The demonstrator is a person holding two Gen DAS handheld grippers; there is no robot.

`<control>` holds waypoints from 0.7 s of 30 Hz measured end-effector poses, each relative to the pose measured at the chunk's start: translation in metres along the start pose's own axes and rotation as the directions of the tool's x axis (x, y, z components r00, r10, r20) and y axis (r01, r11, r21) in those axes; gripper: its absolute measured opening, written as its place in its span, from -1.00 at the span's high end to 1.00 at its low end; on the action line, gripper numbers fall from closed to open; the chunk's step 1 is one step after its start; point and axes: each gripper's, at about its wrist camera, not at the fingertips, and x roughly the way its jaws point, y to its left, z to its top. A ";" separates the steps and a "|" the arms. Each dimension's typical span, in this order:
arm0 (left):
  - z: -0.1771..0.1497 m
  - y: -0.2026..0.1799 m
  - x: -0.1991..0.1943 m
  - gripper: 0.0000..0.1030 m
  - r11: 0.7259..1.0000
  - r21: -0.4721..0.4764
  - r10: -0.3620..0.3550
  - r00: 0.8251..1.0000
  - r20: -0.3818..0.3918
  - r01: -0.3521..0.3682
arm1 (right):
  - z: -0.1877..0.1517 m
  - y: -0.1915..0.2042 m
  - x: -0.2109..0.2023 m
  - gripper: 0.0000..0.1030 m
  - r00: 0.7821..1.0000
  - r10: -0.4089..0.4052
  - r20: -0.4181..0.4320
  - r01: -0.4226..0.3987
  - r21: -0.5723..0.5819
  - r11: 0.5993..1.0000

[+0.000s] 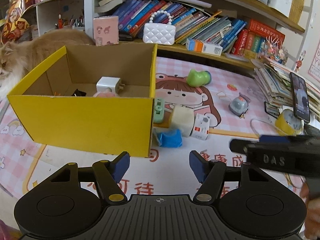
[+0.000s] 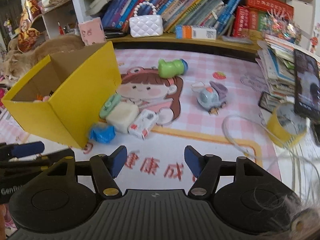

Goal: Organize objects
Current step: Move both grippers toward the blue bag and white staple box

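A yellow cardboard box stands open on the pink play mat, holding a white charger and a few small items. Beside its right wall lie a blue wrapped packet, a cream block, a small white carton and a mint-green toy. Farther off are a green toy and a grey toy car. My left gripper is open over bare mat. My right gripper is open too, nothing between its fingers.
An orange cat stands behind the box. Bookshelves line the back. A book pile with a propped phone, a yellow tape roll and a loose white cable crowd the right side.
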 end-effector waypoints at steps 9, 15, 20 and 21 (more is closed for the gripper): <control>-0.004 0.005 -0.002 -0.26 0.999 -0.010 0.044 0.999 -0.014 -0.045 | 0.052 0.031 0.027 -0.20 0.987 0.152 0.054 -0.141 -0.174 0.975; -0.003 0.013 -0.001 -0.27 0.997 -0.023 0.067 0.998 -0.012 -0.068 | 0.076 0.032 0.044 -0.20 0.974 0.224 0.026 -0.223 -0.010 0.975; -0.004 0.017 -0.002 -0.27 0.998 -0.017 0.067 0.998 -0.015 -0.067 | 0.092 0.039 0.052 -0.16 0.947 0.319 0.024 -0.320 0.087 0.943; -0.005 0.018 -0.002 -0.27 0.998 -0.014 0.067 0.998 -0.015 -0.067 | 0.094 0.042 0.053 -0.15 0.943 0.332 0.021 -0.333 0.088 0.939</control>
